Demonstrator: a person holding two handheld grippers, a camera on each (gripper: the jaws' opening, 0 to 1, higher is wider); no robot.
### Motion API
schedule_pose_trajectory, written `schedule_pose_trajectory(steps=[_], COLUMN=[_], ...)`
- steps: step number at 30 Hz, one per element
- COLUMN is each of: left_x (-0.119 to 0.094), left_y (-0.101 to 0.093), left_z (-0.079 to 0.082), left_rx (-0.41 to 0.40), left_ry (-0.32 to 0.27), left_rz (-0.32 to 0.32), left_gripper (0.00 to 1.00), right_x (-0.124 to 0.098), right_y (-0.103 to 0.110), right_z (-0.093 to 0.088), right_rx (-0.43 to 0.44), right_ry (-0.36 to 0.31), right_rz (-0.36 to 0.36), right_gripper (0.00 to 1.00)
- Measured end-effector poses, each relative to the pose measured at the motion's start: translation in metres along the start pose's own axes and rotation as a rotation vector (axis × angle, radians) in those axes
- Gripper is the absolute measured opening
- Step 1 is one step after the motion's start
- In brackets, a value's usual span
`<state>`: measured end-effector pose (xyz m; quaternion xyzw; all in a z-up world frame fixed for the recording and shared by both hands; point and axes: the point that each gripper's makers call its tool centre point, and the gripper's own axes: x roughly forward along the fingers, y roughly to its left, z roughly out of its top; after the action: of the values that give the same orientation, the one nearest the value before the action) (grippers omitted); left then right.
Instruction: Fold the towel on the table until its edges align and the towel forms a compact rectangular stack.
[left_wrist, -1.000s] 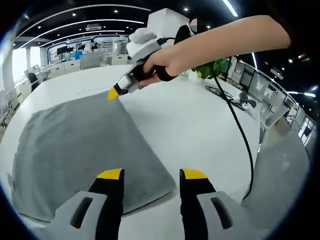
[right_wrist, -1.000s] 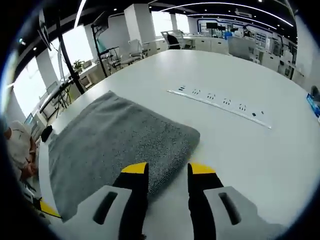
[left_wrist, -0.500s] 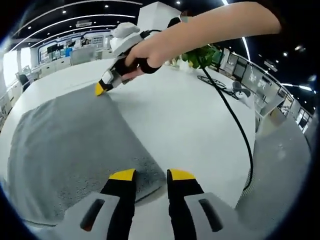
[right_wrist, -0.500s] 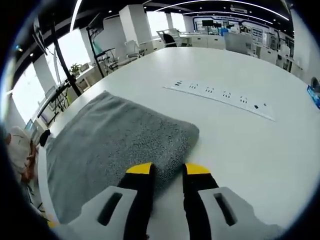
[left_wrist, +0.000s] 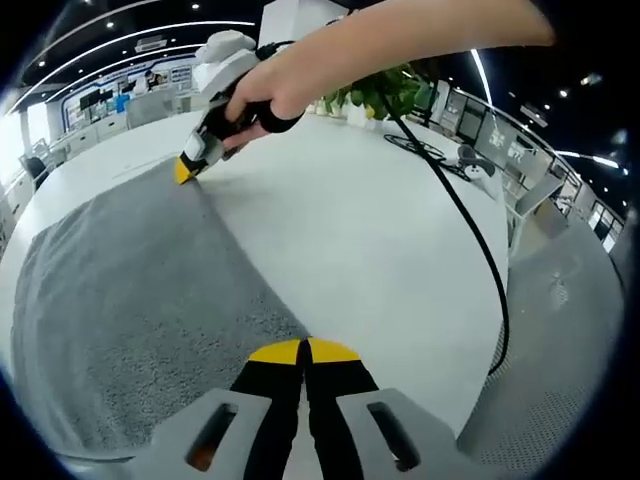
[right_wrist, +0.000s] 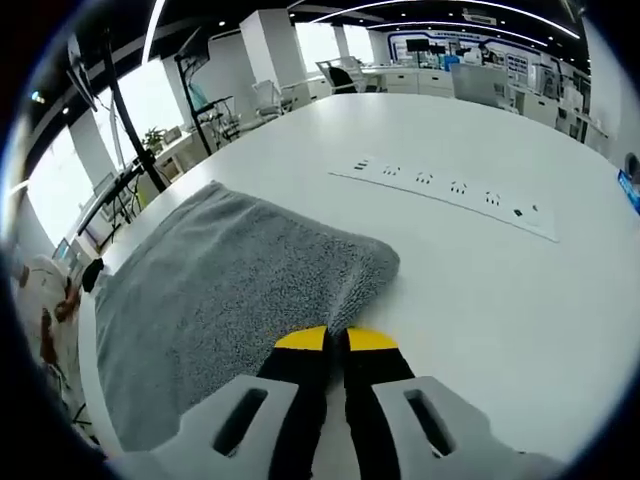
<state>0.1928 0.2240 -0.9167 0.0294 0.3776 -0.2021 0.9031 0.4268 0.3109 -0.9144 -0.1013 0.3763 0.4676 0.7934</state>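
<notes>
Left gripper view: the grey terry-cloth towel (left_wrist: 130, 290) lies flat on the round white desk (left_wrist: 380, 260), spreading toward 10 o'clock from the left tongs (left_wrist: 303, 352), whose yellow tips are pressed together over its near corner, apparently pinching the cloth. The right tongs (left_wrist: 186, 168) meet the far corner at 11 o'clock. Their black cable (left_wrist: 470, 230) trails at 3 o'clock, clear of the towel.

Right gripper view: these tongs, closed, nip the towel's edge; a white power strip (right_wrist: 450, 195) lies well apart at 1 o'clock.

Each pair of tongs holds one corner of the same long edge, so the fold likely carries that edge across to the opposite one.
</notes>
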Motion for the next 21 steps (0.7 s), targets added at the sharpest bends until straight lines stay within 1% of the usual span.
schedule_pose_trajectory(steps=[3,4,5,6,7,9,12,13,15,18,20,21], left_x=[-0.005,-0.008,-0.008,-0.01,-0.01,-0.009,-0.004,-0.003,-0.002,-0.001,0.0,0.0], left_y=[0.002,0.004,0.004,0.005,0.004,0.001,-0.004,-0.005,-0.003,0.003,0.003,0.002], left_z=[0.003,0.004,0.004,0.004,0.002,-0.001,-0.006,-0.008,-0.007,-0.006,-0.005,-0.004], left_rx=[0.029,0.044,0.048,0.059,0.064,0.066,0.071,0.08,0.089,0.109,0.101,0.107], left_ry=[0.001,0.002,0.003,0.011,0.017,0.025,0.047,0.06,0.06,0.059,0.059,0.06], left_rz=[0.021,0.04,0.045,0.053,0.049,0.036,0.016,0.015,0.028,0.053,0.046,0.044], left_gripper=[0.02,0.07,0.16,0.22,0.25,0.22,0.21,0.21,0.2,0.11,0.06,0.05], right_x=[0.001,0.001,0.001,0.001,0.001,0.001,0.001,0.001,0.001,0.001,0.001,0.001], right_y=[-0.001,-0.001,-0.001,-0.001,-0.001,-0.002,-0.002,-0.002,-0.002,-0.002,-0.003,-0.004], right_z=[0.0,0.0,0.0,0.0,0.0,0.0,0.0,-0.001,-0.001,-0.001,-0.001,-0.001], right_rx=[0.014,0.016,0.017,0.017,0.017,0.029,0.026,0.024,0.021,0.009,0.01,0.016], right_ry=[-0.001,-0.002,-0.002,-0.001,0.0,0.001,0.001,0.001,0.0,-0.001,0.0,-0.003], right_rz=[0.003,0.004,0.004,0.005,0.004,0.005,0.007,0.008,0.01,0.011,0.004,-0.002], right_gripper=[0.02,0.02,0.02,0.03,0.03,0.03,0.03,0.03,0.03,0.02,0.01,0.01])
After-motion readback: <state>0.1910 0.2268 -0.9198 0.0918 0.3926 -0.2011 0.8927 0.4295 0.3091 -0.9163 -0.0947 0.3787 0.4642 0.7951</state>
